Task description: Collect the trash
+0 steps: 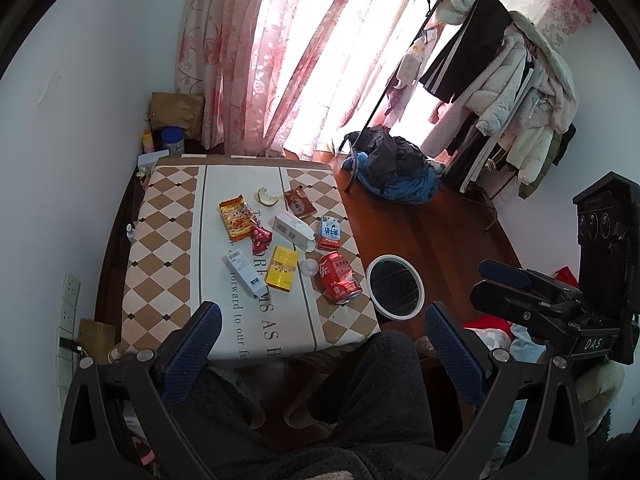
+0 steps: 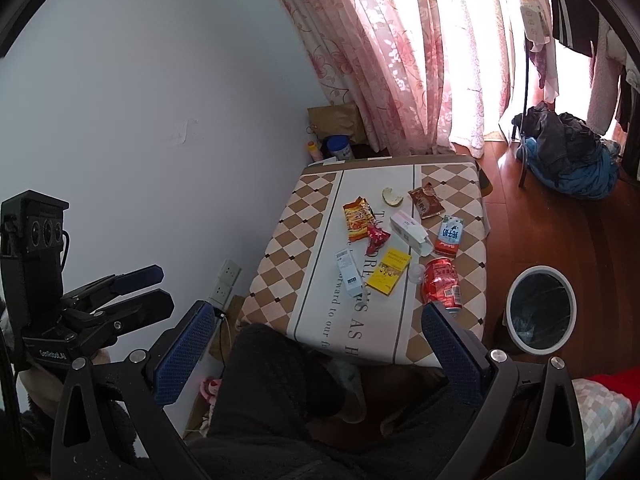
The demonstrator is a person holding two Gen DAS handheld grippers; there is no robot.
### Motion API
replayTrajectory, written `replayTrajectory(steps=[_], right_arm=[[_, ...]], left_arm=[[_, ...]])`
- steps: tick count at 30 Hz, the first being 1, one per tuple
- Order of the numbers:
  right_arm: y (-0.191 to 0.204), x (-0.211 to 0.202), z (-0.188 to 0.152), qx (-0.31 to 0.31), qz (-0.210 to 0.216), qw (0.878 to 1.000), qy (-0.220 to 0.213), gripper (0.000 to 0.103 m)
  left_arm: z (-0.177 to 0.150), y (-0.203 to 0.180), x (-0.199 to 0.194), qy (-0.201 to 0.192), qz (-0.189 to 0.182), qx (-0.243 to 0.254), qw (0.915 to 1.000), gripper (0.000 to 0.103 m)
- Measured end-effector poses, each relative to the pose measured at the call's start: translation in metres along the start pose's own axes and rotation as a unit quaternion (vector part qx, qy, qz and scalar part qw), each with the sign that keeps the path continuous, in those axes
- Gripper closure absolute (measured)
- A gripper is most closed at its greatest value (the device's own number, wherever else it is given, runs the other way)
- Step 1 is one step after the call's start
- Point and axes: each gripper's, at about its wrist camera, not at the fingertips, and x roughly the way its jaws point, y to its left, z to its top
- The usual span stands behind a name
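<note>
Trash lies on a checkered table [image 1: 160, 216] [image 2: 288, 240]: a dented red can [image 1: 339, 278] [image 2: 442, 282], a yellow box [image 1: 282, 269] [image 2: 389, 271], a white carton [image 1: 245, 271] [image 2: 347, 272], a pink-white box [image 1: 292, 229] [image 2: 408, 227], a red-blue drink carton [image 1: 330, 233] [image 2: 450, 236], an orange snack bag [image 1: 237, 216] [image 2: 358, 218], a red wrapper [image 1: 261, 238] [image 2: 377, 238], a brown sachet [image 1: 299, 201] [image 2: 426, 201], a peel [image 1: 267, 197] [image 2: 391, 196] and a clear cup [image 1: 309, 267] [image 2: 416, 272]. A white-rimmed bin [image 1: 395, 287] [image 2: 541, 308] stands on the floor at its right. My left gripper [image 1: 324, 316] and right gripper [image 2: 316, 320] are open and empty, held above my lap before the table's near edge.
The right gripper shows in the left view [image 1: 516, 280], the left gripper in the right view [image 2: 140, 288]. A wall with sockets [image 1: 68, 300] is left. A clothes rack [image 1: 500, 88], a clothes pile [image 1: 396, 172] and curtains [image 1: 280, 60] stand behind. Jars [image 1: 172, 140] sit in the corner.
</note>
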Motion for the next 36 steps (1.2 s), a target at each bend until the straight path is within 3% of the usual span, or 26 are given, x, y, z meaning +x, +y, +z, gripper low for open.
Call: replayTrajectory(steps=[36], right_arm=[[0.0043,-0.0005,0.0057,-0.014,0.002,1.000,0.002,0.000]], left_arm=[[0.0015,0.0028,0.0031,0.004,0.000,-0.001,1.0000,0.000]])
